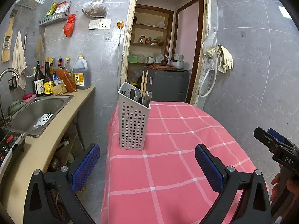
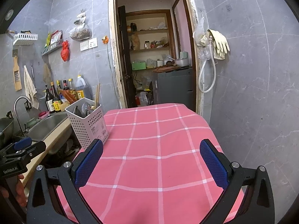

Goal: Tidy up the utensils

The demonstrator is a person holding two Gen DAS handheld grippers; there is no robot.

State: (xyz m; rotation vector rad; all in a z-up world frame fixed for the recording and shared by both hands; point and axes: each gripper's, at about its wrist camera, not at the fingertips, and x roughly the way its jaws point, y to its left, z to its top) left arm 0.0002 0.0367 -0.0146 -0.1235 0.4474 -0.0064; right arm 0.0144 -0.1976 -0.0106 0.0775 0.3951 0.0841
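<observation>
Views differ mostly in what sits at their edges. From the left wrist camera I see the utensil holder [image 1: 134, 119] head-on, standing upright near the far left part of the table [image 1: 183, 149], with spoons [image 1: 139, 97] and a pair of chopsticks [image 1: 144, 82] sticking out of its top. That camera also catches the right gripper [image 1: 272, 141] at the far right edge, with fingers of the person's hand [image 1: 276, 184] below it. From the right wrist camera the holder [image 2: 87, 123] sits at the left, and I can read that it carries a label on its right face; the left gripper [image 2: 24, 147] shows at the left edge over the counter.

My left gripper [image 1: 147, 158] has its blue pads spread wide apart, holding nothing and touching nothing; the holder stands beyond the pads, between them in line of sight. My right gripper [image 2: 151, 156] is likewise spread wide and empty, over bare cloth.

A pink checked tablecloth [image 2: 160, 149] with white lines covers the table. To the left runs a beige counter [image 1: 61, 130] with a steel sink [image 1: 37, 112], a curved tap and a row of sauce bottles [image 1: 56, 76] against the grey tiled wall. Straight ahead is an open doorway [image 2: 151, 56] into a room with cluttered shelves, and pale rubber gloves [image 2: 220, 43] hang on the wall to its right.
</observation>
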